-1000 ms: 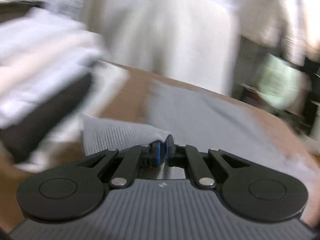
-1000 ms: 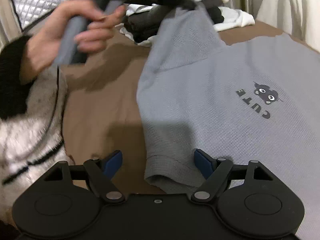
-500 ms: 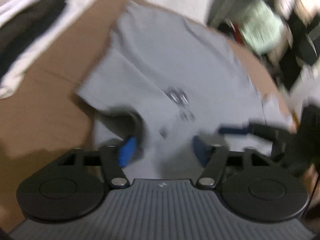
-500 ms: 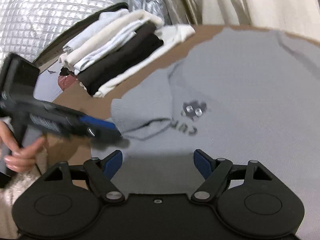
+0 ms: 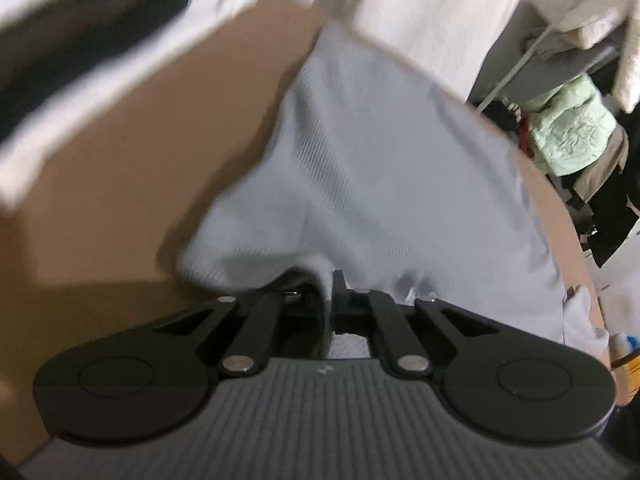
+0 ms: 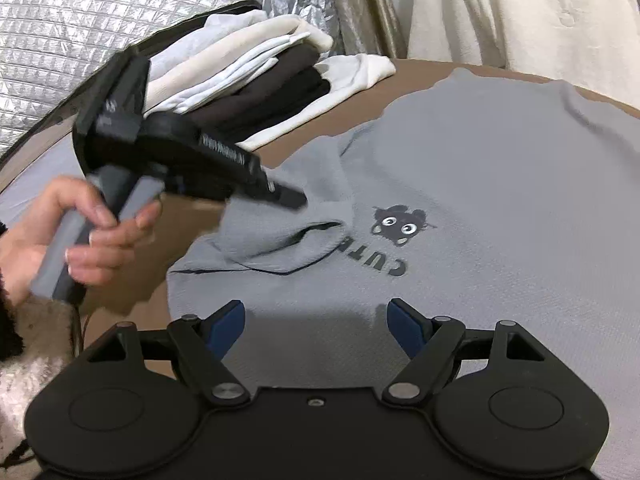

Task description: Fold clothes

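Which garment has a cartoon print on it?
The grey T-shirt spread on the table, printed with a dark cartoon face; the folded stack behind is plain white, cream and black.

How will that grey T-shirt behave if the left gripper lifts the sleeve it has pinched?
Probably floppy: the grey T-shirt already bunches and creases at the sleeve under the left gripper. It looks thin and light, so the body would likely drag along the brown tabletop.
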Tool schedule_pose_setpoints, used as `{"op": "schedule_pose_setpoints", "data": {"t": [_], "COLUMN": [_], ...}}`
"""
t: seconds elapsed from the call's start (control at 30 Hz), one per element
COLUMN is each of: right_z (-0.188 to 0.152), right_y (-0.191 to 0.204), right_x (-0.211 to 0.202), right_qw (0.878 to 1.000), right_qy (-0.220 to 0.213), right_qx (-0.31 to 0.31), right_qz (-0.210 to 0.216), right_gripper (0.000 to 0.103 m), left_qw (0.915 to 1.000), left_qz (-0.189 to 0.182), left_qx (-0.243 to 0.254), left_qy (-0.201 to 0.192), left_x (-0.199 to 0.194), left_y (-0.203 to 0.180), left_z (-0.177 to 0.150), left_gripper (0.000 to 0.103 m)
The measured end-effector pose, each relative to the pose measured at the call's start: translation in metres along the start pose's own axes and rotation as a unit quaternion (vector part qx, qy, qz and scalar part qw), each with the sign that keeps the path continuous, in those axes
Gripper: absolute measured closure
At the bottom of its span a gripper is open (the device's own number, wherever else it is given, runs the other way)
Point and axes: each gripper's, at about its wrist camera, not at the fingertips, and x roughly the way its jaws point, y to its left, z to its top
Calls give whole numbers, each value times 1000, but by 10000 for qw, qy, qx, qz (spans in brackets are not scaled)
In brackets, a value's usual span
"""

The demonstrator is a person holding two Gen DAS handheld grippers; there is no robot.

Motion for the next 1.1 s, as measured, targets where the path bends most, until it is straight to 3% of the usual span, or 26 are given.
{"op": "schedule_pose_setpoints", "data": {"t": [0.13, 0.23, 0.27, 0.3, 0.33, 0.4, 0.43, 0.47, 0.53, 0.6, 0.73, 0.8, 0.9, 0.97, 1.0, 1.1], "right_z": [1, 1, 0, -1, -1, -2, -3, -3, -2, -1, 1, 3, 12, 19, 22, 29], "right_y": [-5, -9, -10, -11, -12, -15, -17, -18, -20, -21, -20, -22, -29, -39, -44, -58], "right_x": [-4, 0, 1, 2, 3, 3, 3, 4, 3, 5, 6, 6, 12, 18, 20, 20], "right_qw": [9999, 9998, 9997, 9996, 9996, 9993, 9992, 9991, 9990, 9990, 9987, 9984, 9974, 9952, 9934, 9881], "right_qy": [-119, -102, -97, -93, -88, -81, -78, -74, -112, -126, -170, -214, -244, -251, -273, -433], "right_qx": [61, 126, 146, 167, 187, 229, 251, 272, 316, 329, 329, 398, 650, 943, 1110, 1474], "right_qz": [-71, -140, -165, -190, -215, -268, -294, -321, -296, -293, -349, -335, -176, -48, -15, -59], "right_gripper": [21, 21, 21, 21, 21, 21, 21, 21, 21, 21, 21, 21, 21, 21, 21, 20], "left_qw": [9961, 9932, 9917, 9901, 9858, 9671, 9619, 9560, 9540, 9575, 9815, 9861, 9815, 9891, 9892, 9812], "left_qz": [-373, -479, -514, -364, 14, 887, 799, 701, 127, -243, -353, 371, 1465, 1365, 1376, 1703], "left_qx": [774, 1037, 1123, 1278, 1599, 2376, 2613, 2843, 2984, 2867, 1865, 1591, 1169, 542, 481, 860], "left_qy": [-195, 225, 367, 461, 509, 203, 14, -176, -255, -202, -235, -298, -388, 53, 156, 279], "left_x": [-23, 9, 19, 29, 41, 48, 39, 31, 13, -4, -44, -48, -54, -47, -44, -35], "left_y": [-38, -62, -70, -80, -95, -126, -133, -140, -146, -143, -100, -80, -51, -30, -27, -35], "left_z": [21, 25, 27, 24, 18, 4, -2, -9, -17, -18, -16, -23, -32, -39, -42, -51], "left_gripper": [99, 97, 91, 87, 85, 80, 69, 50, 39, 39, 27, 27, 29, 31, 30, 33]}}
